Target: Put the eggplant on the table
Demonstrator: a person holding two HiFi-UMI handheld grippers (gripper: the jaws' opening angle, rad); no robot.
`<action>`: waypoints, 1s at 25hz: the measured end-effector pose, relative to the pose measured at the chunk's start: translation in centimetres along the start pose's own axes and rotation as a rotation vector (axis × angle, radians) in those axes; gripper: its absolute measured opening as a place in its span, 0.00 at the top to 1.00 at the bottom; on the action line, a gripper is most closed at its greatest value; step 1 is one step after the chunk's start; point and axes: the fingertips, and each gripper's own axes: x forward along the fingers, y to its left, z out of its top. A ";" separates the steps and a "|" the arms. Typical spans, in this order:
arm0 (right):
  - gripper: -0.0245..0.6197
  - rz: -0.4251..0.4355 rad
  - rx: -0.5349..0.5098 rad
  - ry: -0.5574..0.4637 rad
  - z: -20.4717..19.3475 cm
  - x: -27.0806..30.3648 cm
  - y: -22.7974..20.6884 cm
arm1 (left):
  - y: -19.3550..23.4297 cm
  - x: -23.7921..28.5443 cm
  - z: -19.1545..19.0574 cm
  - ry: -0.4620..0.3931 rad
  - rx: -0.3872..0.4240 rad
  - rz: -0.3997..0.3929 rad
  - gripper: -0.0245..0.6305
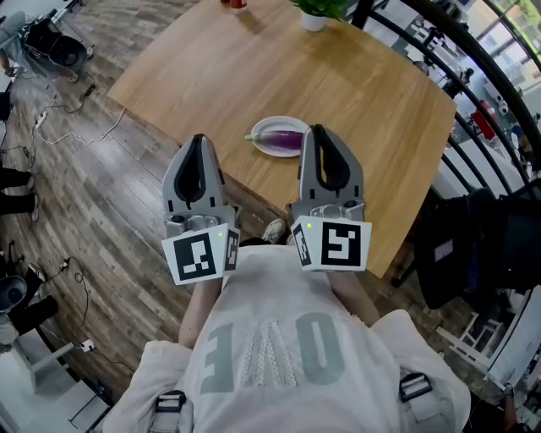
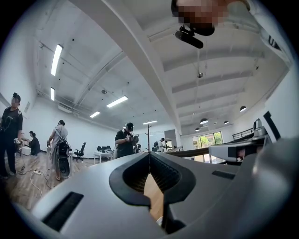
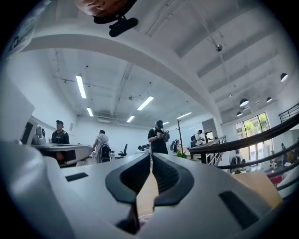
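Left gripper [image 1: 199,139]: jaws together, tips meet in its own view [image 2: 149,153]; nothing between them. Only a strip of tabletop shows through the hollow behind the tips.
Right gripper [image 3: 151,154]: jaws narrow, tips touching, a thin slit lower down; empty. In the head view [image 1: 319,129] it is held close in front of the person's chest, side by side with the left one.
Pointing: both about level, looking out across the room.
Eggplant [image 1: 285,140]: purple, green stem to the left, lying flat on the plate; held by neither gripper.
Plate [image 1: 266,127]: 1 white plate on the table, near the edge closest to the person. In the head view the right gripper's tip overlaps its right rim; contact cannot be told.
Table [image 1: 254,68]: light wood, square, seen corner-on.
Pot [image 1: 313,19]: white, green plant, at the far side of the table, well apart from the plate.
Floor [image 1: 101,194]: wood planks, loose cables to the left.
People [image 2: 125,140]: several stand in the room beyond, seen in both gripper views.
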 end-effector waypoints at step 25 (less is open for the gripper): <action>0.93 -0.015 -0.004 0.105 -2.5 0.2 -1.0 | -1.0 0.0 -0.2 -0.006 -0.001 -0.019 0.95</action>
